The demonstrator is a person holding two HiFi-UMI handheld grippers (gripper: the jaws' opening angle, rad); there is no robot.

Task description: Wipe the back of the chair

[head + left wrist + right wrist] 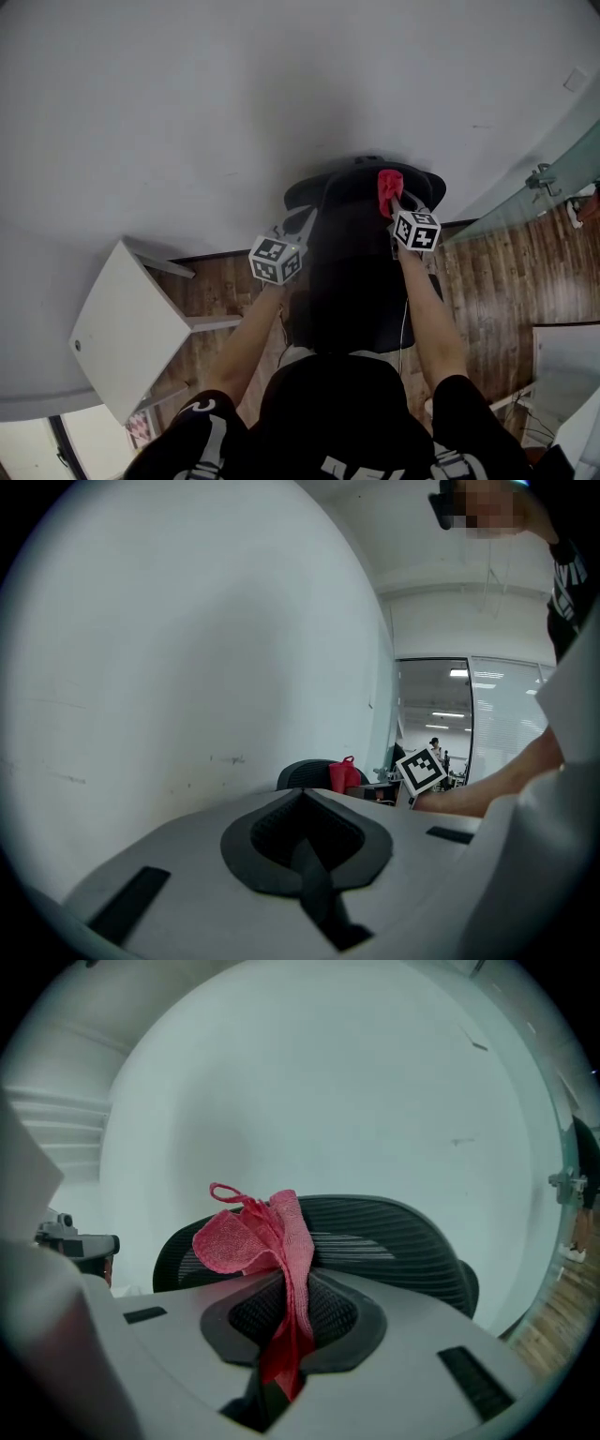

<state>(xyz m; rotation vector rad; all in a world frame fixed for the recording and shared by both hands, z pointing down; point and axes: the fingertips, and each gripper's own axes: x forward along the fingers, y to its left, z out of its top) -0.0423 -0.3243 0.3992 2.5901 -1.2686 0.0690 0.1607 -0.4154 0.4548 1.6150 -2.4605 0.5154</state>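
A black mesh office chair [352, 272] stands with its back towards the white wall; its curved top rail [403, 1241] fills the middle of the right gripper view. My right gripper [398, 208] is shut on a red cloth [389, 190], held against the top of the chair back. The cloth [253, 1237] bunches up above the jaws, in front of the mesh. My left gripper [302, 223] sits at the chair back's upper left edge, jaws shut with nothing between them. From the left gripper view the chair top [314, 772] and cloth [342, 774] appear further off.
A white wall [234, 94] stands close behind the chair. A white table [127, 328] is at the left, a glass partition [553, 178] at the right, and another white surface [567, 361] at the lower right. Wood floor [487, 281] surrounds the chair.
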